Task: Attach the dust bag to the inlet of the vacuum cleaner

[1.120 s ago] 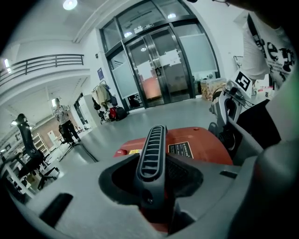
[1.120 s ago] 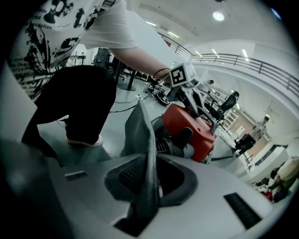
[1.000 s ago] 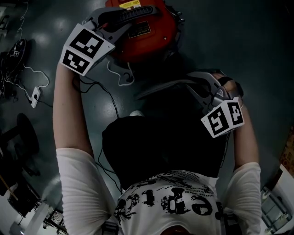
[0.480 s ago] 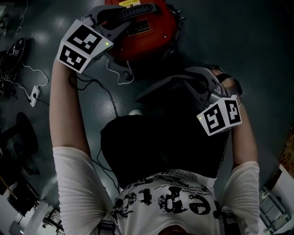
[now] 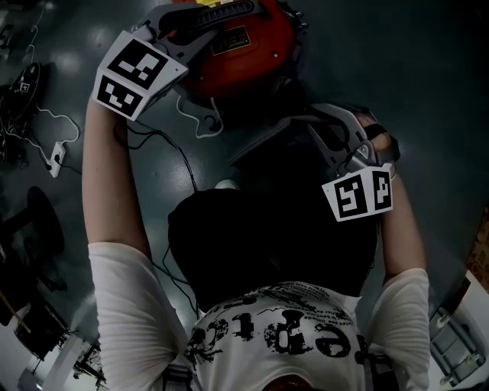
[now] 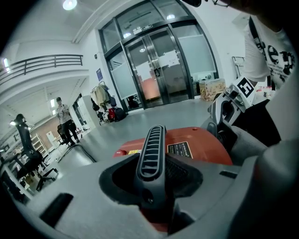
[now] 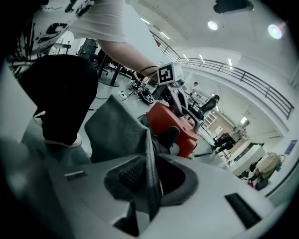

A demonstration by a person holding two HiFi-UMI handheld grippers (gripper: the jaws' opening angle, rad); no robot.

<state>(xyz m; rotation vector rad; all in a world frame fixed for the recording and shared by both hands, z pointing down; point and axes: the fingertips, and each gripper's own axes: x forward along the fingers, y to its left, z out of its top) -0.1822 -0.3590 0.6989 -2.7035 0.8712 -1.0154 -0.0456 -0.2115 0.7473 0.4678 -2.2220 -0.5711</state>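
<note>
- Head view: you have two grippers, one vacuum (image 5: 248, 65) and one bag (image 5: 267, 141). Each gripper carries one marker cube, two in all.
- Your left gripper (image 5: 182, 32) is at the far left, on the single black handle (image 5: 221, 13) that runs across the top of the red vacuum.
- Your right gripper (image 5: 309, 126) is nearer and to the right, at the bag.
- The bag is a dark grey sheet, near and right of the vacuum, and it slants toward the vacuum's near side. It is too dark here to tell whether the two touch.
- One white cable (image 5: 46, 118) lies on the floor at the left.
- Left gripper view: your jaws pinch the handle (image 6: 150, 158), one jaw on each side. The handle is black with a row of ribs along its top.
- The red body (image 6: 198, 144) carries one dark label, and your right gripper (image 6: 224, 112) shows beyond it at the right.
- Right gripper view: your jaws are pressed on a folded edge of the bag (image 7: 148, 182), which stands upright between them.
- The bag (image 7: 114, 128) is a finely dotted grey cloth that spreads away to the left. Its far edge lies just beside the vacuum (image 7: 173, 122). You cannot tell from here whether it sits on the inlet.
</note>
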